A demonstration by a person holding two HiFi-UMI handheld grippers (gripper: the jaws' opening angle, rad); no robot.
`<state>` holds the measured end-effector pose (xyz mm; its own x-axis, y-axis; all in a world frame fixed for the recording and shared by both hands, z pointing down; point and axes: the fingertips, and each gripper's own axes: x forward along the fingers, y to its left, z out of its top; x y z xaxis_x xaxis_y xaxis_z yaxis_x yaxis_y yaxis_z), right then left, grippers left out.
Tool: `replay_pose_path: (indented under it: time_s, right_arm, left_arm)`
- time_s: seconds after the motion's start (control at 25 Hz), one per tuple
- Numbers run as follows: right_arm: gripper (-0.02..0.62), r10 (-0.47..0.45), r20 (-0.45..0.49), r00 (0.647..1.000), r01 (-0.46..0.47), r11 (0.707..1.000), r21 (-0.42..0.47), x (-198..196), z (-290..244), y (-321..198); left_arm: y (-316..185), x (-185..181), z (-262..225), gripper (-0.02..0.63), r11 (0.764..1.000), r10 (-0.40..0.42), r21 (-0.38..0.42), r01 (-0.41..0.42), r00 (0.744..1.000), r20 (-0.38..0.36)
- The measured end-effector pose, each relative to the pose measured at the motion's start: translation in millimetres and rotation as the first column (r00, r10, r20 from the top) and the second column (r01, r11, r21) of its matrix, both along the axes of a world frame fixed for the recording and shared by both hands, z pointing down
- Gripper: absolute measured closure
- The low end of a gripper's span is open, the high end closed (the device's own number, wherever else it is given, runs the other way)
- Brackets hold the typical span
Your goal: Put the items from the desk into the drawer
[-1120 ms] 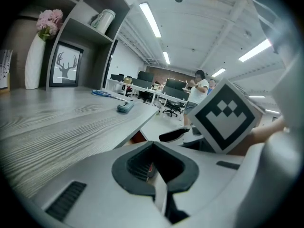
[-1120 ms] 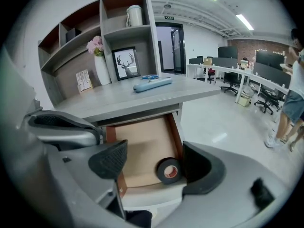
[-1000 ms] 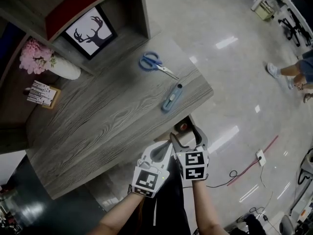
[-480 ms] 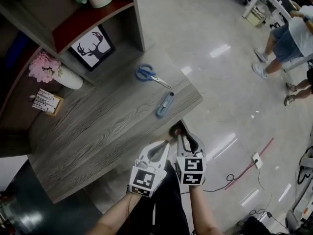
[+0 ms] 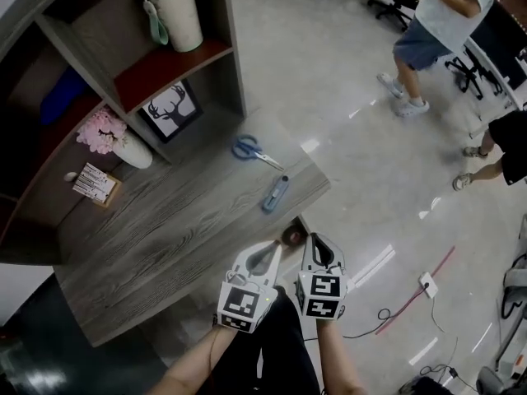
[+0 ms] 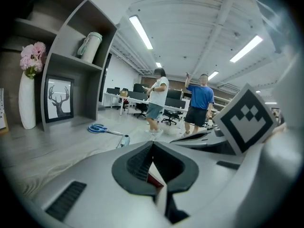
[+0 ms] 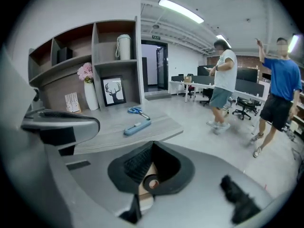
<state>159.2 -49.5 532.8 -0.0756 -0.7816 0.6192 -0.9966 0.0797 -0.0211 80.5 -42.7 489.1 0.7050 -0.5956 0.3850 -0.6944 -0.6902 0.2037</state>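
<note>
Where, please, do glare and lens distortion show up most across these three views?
Head view: white glare streaks on the glossy floor; the desk is evenly lit. Left gripper view: fisheye bows the shelf unit, and the corners go black. Right gripper view: same round black vignette, with the ceiling light strip blown out.

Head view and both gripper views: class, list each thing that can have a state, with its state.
Left hand-held gripper: shut.
Right hand-held gripper: just closed, shut, nothing between its jaws.
Scissors: closed, flat on the desk.
Blue cutter: flat on desk.
Flask: upright, lid on.
</note>
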Motion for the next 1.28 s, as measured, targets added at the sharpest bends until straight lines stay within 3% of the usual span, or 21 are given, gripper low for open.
replay_pose_path:
  time_s: [0.28,0.76,1.28]
  right_arm:
    - [0.584,0.072,0.016,0.997,-0.074,0.991,0.11,8.5,-45.8,0.8]
    - [0.584,0.031,0.128,0.991,-0.061,0.969,0.238,-29.5,-115.0,11.3]
    - [0.584,-0.034,0.1,0.994,0.0,0.947,0.322,-57.9,-161.1,24.5]
  left_arm:
    - [1.0,-6.7,-35.6,0.597,0.999,-0.024,0.048,0.024,1.0,-0.007]
    - [18.2,-17.4,-91.2,0.597,0.993,-0.022,0.115,0.028,0.999,-0.049]
    - [17.6,-41.9,-135.9,0.597,0.981,-0.094,0.155,0.114,0.987,-0.132]
